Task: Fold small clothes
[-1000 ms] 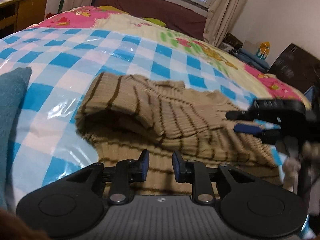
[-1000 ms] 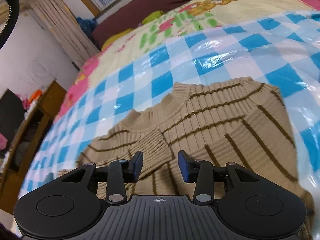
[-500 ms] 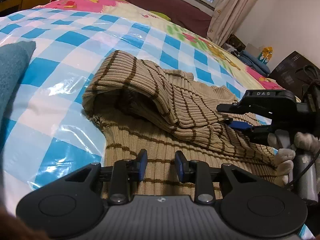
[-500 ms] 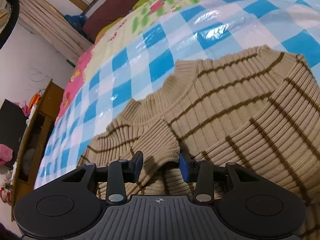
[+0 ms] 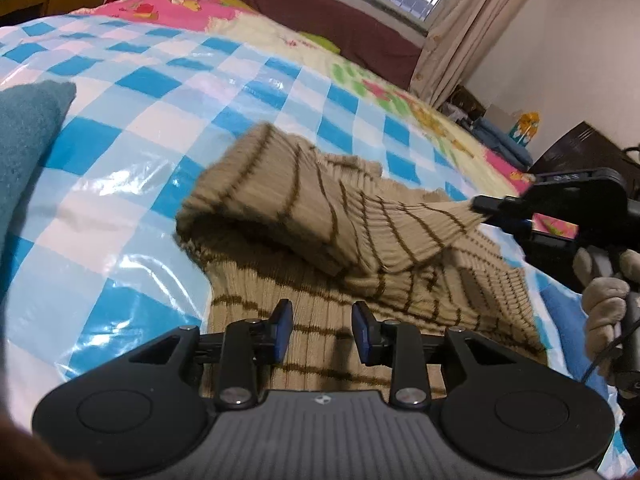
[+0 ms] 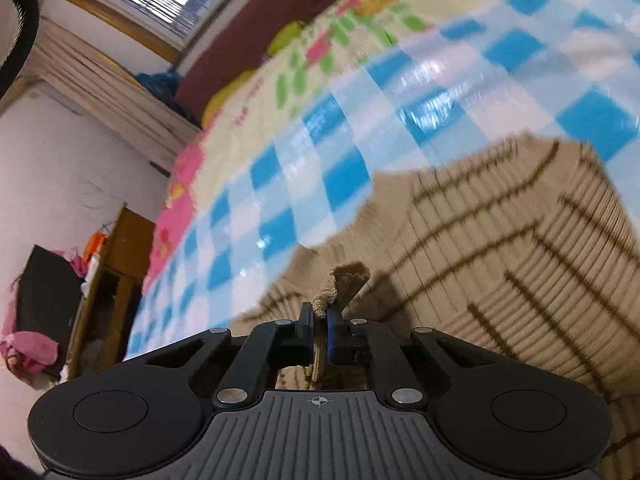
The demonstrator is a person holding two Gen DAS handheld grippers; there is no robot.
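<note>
A small tan knit sweater with brown stripes (image 5: 320, 216) lies on a blue-and-white checked plastic sheet (image 5: 132, 140) on a bed. My left gripper (image 5: 322, 328) is open and empty, hovering over the sweater's lower body. My right gripper (image 6: 319, 328) is shut on the sleeve cuff (image 6: 340, 284) and holds it lifted above the sweater body (image 6: 500, 264). In the left wrist view the right gripper (image 5: 480, 210) pulls the sleeve up and to the right across the sweater.
A teal cloth (image 5: 28, 132) lies at the left on the sheet. A floral quilt (image 5: 380, 88) covers the far bed. A wooden cabinet (image 6: 112, 264) stands beside the bed. Curtains and a window are behind.
My right gripper has shut on the sleeve cuff and lifted it, drawing the sleeve to the right. My left gripper stays open, nearly in the same place.
</note>
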